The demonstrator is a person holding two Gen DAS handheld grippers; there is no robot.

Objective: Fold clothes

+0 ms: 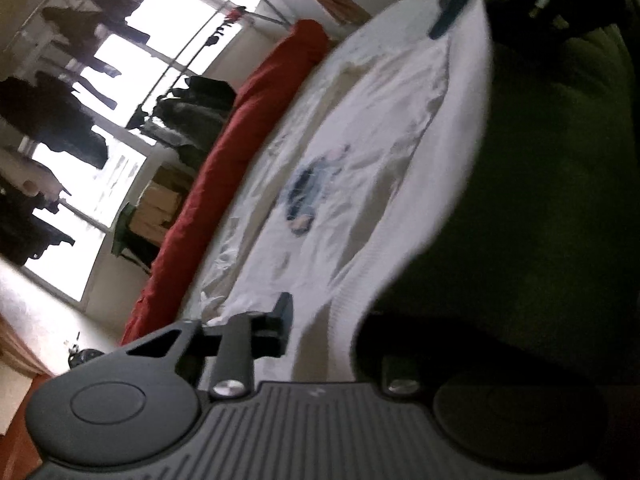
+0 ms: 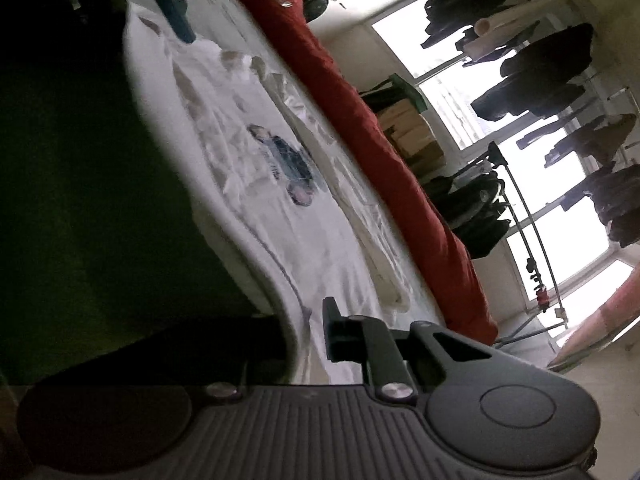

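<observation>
A white T-shirt with a blue print lies spread on a dark green surface. My left gripper is shut on one end of the shirt's near edge; fabric passes between the visible finger and the other, which sits in shadow beneath the cloth. My right gripper is shut on the other end of the same edge. Each gripper also shows in the other's view, blue pads on the cloth: the right gripper, the left gripper. Both views are rolled sideways.
A long red blanket runs along the far side of the shirt. Beyond it stand cardboard boxes and clothes racks with dark garments before bright windows.
</observation>
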